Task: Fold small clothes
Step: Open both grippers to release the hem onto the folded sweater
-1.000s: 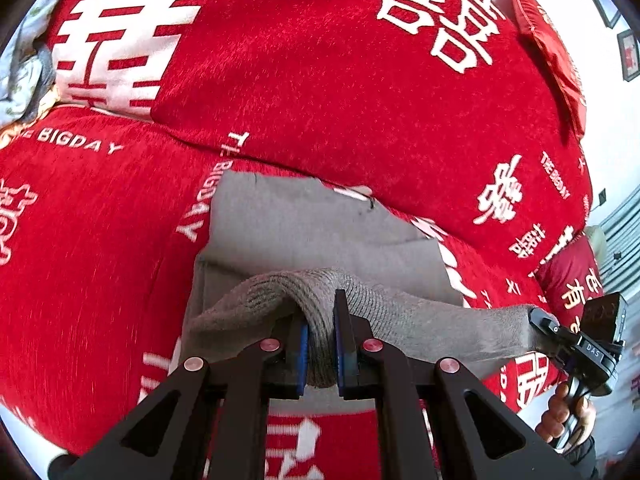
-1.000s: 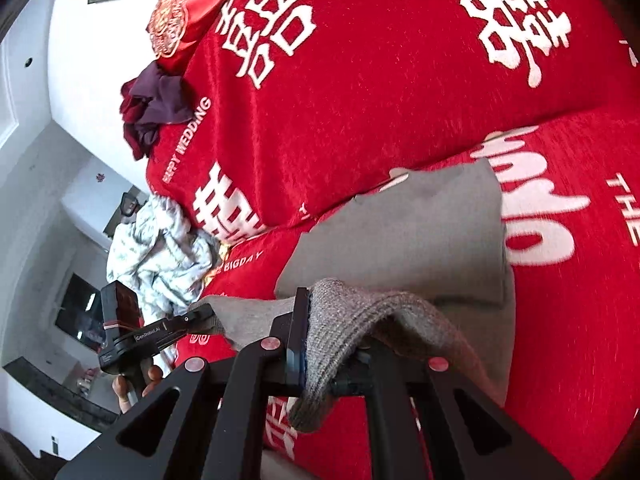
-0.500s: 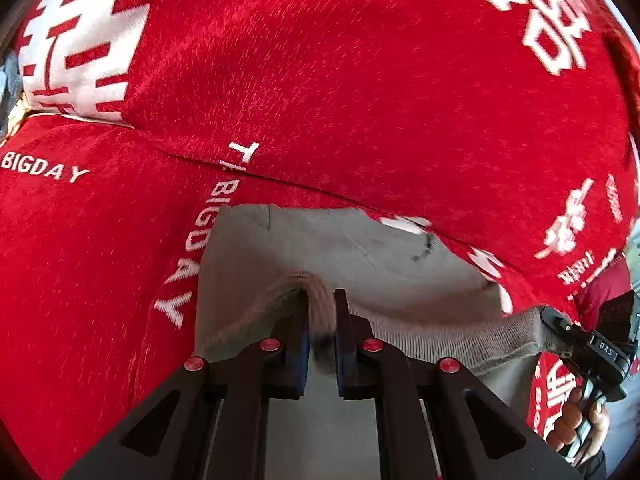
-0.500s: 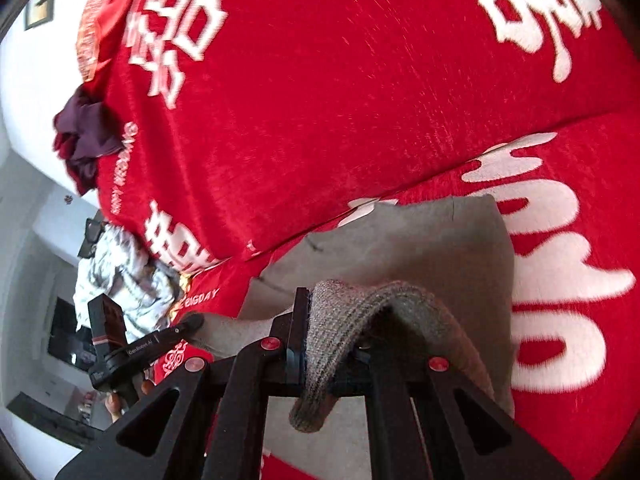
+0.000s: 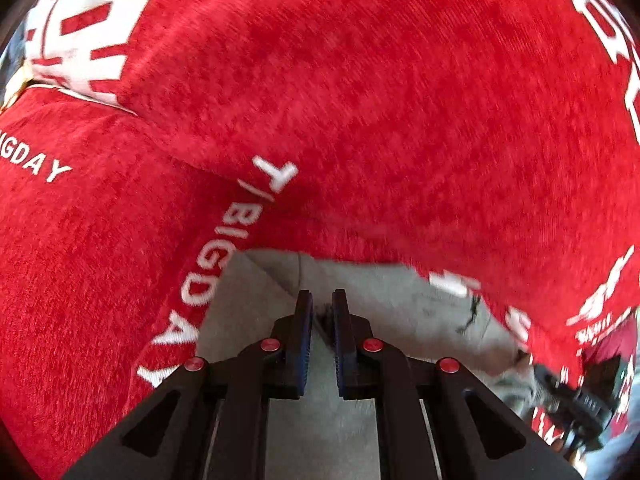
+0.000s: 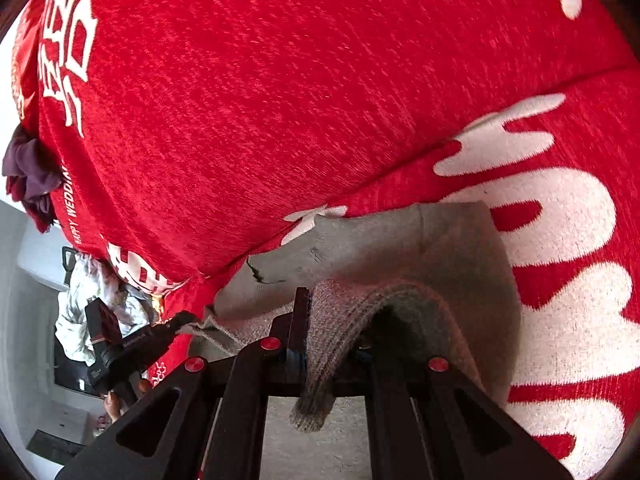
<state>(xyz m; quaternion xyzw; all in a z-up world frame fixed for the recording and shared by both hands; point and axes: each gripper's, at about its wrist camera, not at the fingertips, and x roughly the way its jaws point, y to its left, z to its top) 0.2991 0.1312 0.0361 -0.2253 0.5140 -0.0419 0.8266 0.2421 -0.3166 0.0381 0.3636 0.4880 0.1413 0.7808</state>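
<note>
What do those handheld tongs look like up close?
Each of the tongs is matte black plastic: two angular arms with triangular cut-outs and round red rivets. The left tongs have blue ribbed pads on the inner faces of the fingers. The right tongs look the same. From the right wrist view, the left tongs carry a boxy black camera block with small white lettering.

Left tool (image 5: 319, 300): black frame, blue ribbed pads, red screw heads.

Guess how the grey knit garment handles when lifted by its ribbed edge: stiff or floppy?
Probably floppy: the ribbed edge drapes limply over the right gripper and a loose end hangs below it. Likely light: the grey knit garment sags between the two grips with no taut line. Probably not slippery: the left gripper pinches only a thin fold, yet it holds.
</note>
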